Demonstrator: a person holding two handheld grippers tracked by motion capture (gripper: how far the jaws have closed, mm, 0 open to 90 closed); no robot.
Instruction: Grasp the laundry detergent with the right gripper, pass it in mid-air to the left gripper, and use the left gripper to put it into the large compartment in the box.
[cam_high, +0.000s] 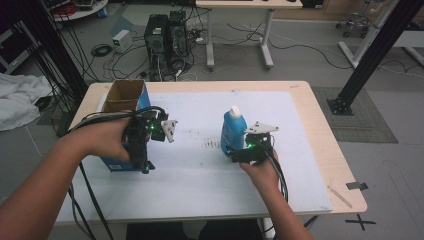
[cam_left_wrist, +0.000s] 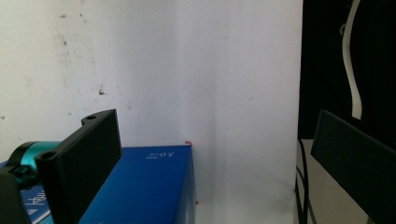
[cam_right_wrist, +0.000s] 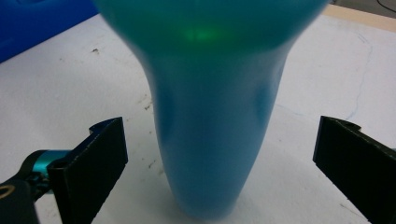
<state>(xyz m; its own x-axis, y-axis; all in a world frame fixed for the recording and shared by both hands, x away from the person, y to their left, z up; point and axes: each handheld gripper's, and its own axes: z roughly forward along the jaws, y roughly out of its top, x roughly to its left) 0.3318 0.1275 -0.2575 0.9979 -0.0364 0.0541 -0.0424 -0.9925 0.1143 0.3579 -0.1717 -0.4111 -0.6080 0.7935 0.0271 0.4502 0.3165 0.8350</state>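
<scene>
The bottle (cam_right_wrist: 210, 116) stood closest to the lens in the right gripper view, blurred, occupying the centre of the frame between the two black jaws of the right tongs (cam_right_wrist: 219, 163). Both jaws stood spread, with a clear gap to the bottle on each side; nothing was clamped. In the high view the bottle (cam_high: 233, 131) stood upright right of centre on the white sheet (cam_high: 200, 175) covering the counter (cam_high: 320, 150), with the right tongs (cam_high: 239, 150) at its base.

The left tongs (cam_left_wrist: 212, 154) were likewise released. In the left gripper view one jaw stood over the box (cam_left_wrist: 149, 186) at lower left, the other at lower right with nothing near it. In the high view the left tongs (cam_high: 146, 162) hovered at the near right corner of the box (cam_high: 125, 100), which stood open-topped at centre left.

Assessment of progress: the work appeared to be at the approach stage. The right tongs were aligned around the bottle but had not closed. Clamping, lifting and, probably, transfer into the open box remained to be done. The box interior, as far as visible, looked empty.

Bottle description: blue-turquoise plastic, translucent-looking, with a white cap. The body was contoured, with shallow dimples on the waist. A green reflection from the gripper lamp showed on its surface.
</scene>
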